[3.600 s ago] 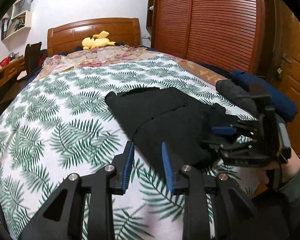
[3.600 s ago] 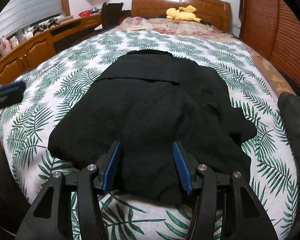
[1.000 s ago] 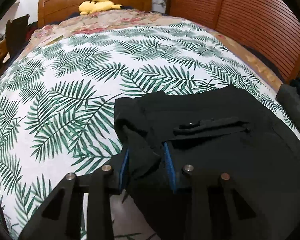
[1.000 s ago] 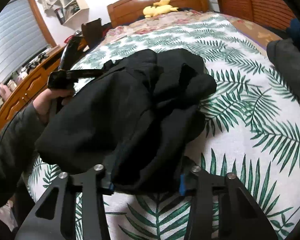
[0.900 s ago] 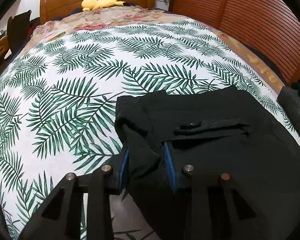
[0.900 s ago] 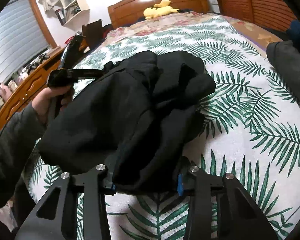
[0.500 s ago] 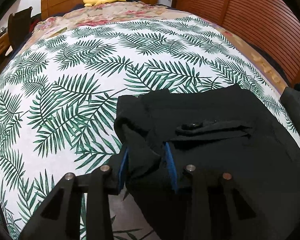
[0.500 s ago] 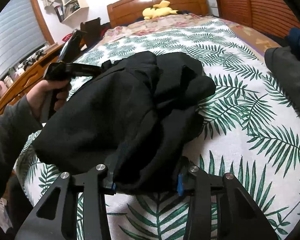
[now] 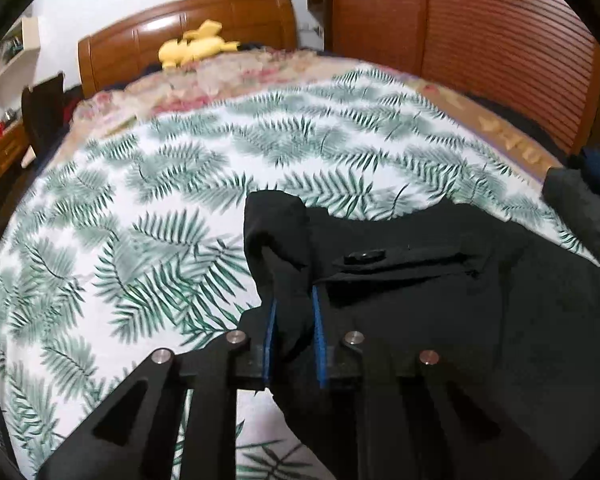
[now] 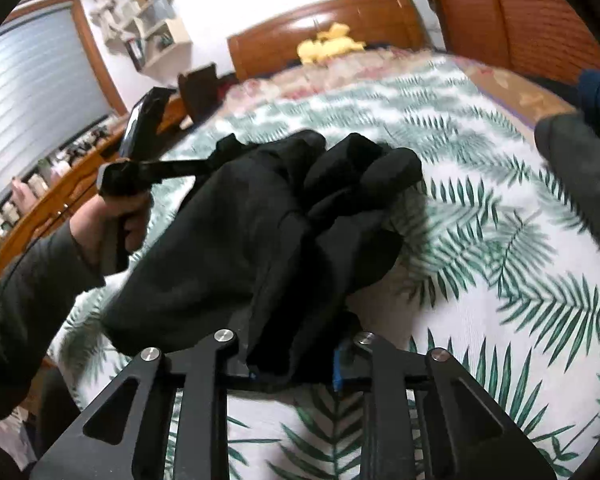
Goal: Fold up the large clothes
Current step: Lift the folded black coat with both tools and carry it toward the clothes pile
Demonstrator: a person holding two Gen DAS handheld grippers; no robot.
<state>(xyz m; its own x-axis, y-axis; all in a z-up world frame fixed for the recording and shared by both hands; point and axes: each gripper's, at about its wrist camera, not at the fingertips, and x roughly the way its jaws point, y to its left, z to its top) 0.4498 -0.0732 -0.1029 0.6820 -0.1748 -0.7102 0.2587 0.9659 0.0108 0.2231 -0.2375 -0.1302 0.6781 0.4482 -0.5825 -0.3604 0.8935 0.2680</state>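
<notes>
- A black garment is seen bunched on the bed, near the foot end and well away from the wooden headboard.
- A corner fold of the garment is pinched between the blue pads of the left gripper; its jaws have just been closing and stand narrow, with the cloth pressed between them.
- From that pinch the corner is raised above the leaf-print bedspread, and a dark button on a flap is seen just to the right of it.
- In the right wrist view a thick wad of the garment is clamped in the right gripper; its jaws have also just been closing, and the blue pads are mostly hidden by cloth.
- The left gripper is seen there gripped by the person's left hand in a dark sleeve, with its tip at the garment's far edge, on the side towards the headboard.
- A yellow plush toy lies against the headboard, beyond a floral cover.
- A grey cloth and a dark blue cloth lie at the right edge of the bed, far from the headboard.
- A slatted wooden wardrobe stands to the right of the headboard; wall shelves hang to its left.
- No brand, label or writing can be read; the ornament on the bed's tan border is too blurred to tell.
</notes>
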